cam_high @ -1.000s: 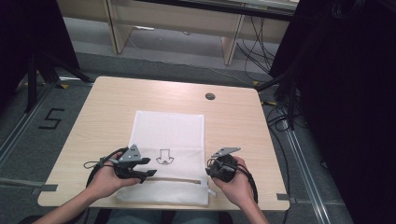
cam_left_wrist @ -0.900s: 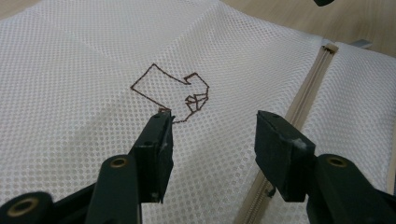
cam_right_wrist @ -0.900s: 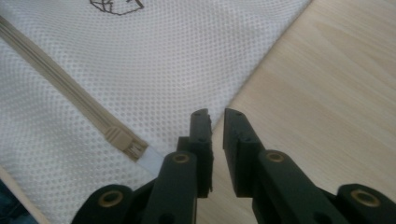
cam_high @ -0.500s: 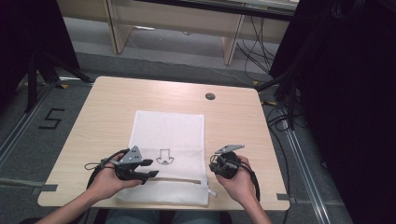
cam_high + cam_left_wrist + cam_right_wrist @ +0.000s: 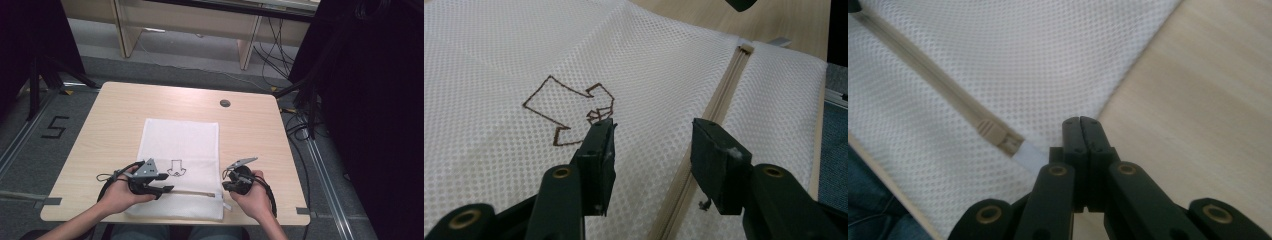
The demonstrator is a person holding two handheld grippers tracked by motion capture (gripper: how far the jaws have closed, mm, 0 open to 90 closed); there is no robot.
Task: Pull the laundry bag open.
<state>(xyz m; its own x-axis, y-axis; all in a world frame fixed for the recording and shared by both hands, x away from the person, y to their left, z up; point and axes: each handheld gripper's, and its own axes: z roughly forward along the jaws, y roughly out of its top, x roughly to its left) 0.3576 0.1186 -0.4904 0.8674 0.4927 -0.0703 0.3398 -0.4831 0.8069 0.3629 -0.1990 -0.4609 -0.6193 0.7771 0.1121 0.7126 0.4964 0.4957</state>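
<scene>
Comparing this moment with the frames just before, little has shifted: both hands stay planted at the near edge of the table (image 5: 115,105), and the white mesh laundry bag (image 5: 185,137) lies flat where it lay, its long side running from 12 o'clock to 6 o'clock in the high view. The left gripper (image 5: 169,189) still hovers over the bag at about 7 o'clock, jaws wide apart with nothing between them, straddling the mesh beside the beige zipper (image 5: 716,107) and the drawn brown arrow (image 5: 569,111). The right gripper (image 5: 224,185), at about 5 o'clock on the bag's right edge, has its jaws pressed together; in the right gripper view they close just at the white fabric tab (image 5: 1030,156) that leads off the zipper pull (image 5: 998,137), so it looks clamped on that tab, though the pinch itself is hidden. With so little movement, I judge the setup finished: one side anchors, and the zipper appears still closed and ready to be drawn.
</scene>
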